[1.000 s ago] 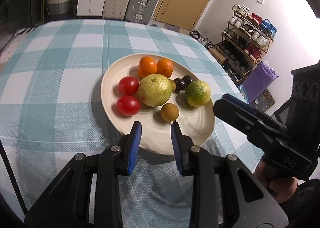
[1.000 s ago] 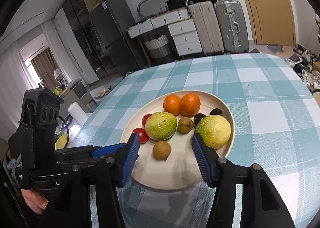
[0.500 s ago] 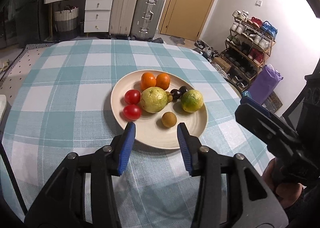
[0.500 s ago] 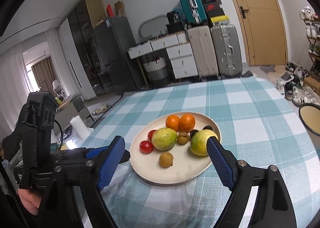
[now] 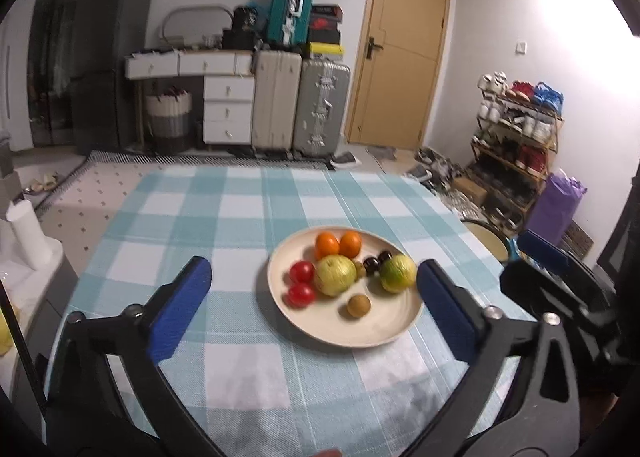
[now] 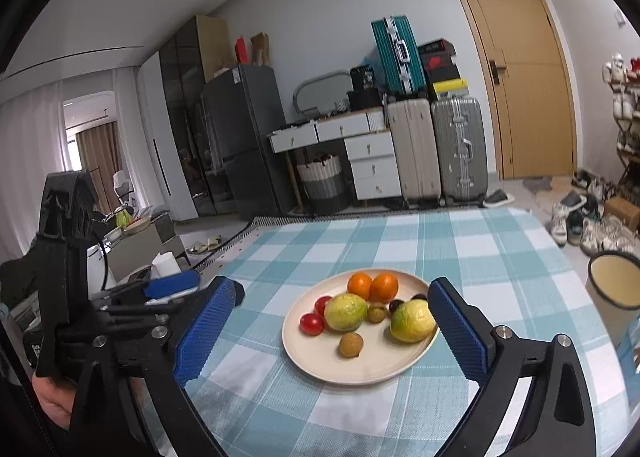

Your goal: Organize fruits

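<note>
A cream plate [image 5: 360, 337] on the checked tablecloth holds two oranges [image 5: 338, 245], two red tomatoes [image 5: 301, 283], a large green guava [image 5: 335, 275], a second green fruit [image 5: 397, 278], dark plums [image 5: 378, 261] and a small brown fruit [image 5: 358, 305]. My left gripper [image 5: 312, 273] hangs above the table's near side. Its jaws are opening wide, with nothing gripped. My right gripper [image 6: 334, 289] is beside it, its jaws also opening and empty. In the right wrist view the plate [image 6: 360, 373] lies ahead between the blue pads [image 6: 456, 321].
A cream enamel mug [image 6: 612, 289] stands off the table's right edge. A white roll [image 5: 26, 237] sits on a low unit at the left. Past the table's far edge [image 5: 280, 173] stand suitcases, drawers and a shoe rack.
Both grippers have pulled back and risen away from the plate, so it looks smaller. The left jaws went from nearly shut to wide, and the right jaws spread wider. The fruits have not moved.
</note>
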The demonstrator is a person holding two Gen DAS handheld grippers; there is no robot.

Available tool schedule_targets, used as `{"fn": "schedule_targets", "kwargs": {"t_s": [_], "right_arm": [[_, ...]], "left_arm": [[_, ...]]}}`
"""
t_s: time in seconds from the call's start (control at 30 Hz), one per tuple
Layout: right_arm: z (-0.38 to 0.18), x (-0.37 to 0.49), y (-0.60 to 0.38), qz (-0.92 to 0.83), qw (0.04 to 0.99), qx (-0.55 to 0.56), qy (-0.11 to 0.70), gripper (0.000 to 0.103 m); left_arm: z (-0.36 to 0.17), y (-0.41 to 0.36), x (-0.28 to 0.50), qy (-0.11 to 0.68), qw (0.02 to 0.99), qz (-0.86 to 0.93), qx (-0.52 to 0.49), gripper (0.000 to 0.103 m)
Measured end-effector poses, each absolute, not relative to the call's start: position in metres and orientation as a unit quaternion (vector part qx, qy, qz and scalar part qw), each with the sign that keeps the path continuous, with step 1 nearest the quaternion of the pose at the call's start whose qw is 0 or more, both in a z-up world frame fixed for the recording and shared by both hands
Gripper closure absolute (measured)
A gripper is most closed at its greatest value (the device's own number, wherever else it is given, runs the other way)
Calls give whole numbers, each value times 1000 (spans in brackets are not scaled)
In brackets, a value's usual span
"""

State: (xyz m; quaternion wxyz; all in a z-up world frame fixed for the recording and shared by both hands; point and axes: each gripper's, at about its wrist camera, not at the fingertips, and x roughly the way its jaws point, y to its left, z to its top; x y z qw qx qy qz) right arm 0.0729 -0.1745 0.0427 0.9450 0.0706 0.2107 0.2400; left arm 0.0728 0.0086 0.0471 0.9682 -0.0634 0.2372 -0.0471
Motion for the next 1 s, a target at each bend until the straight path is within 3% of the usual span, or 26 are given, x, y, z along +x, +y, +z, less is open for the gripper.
{"fn": "schedule_targets", "kwargs": {"t_s": [0.6, 1.0], "right_arm": [[50, 54, -173, 222, 962, 30, 156, 0], [37, 41, -177, 212, 972, -7, 98, 0]], "left_arm": [[69, 12, 44, 165, 986, 3, -34, 0], [39, 24, 39, 126, 991, 22, -40, 0]]}}
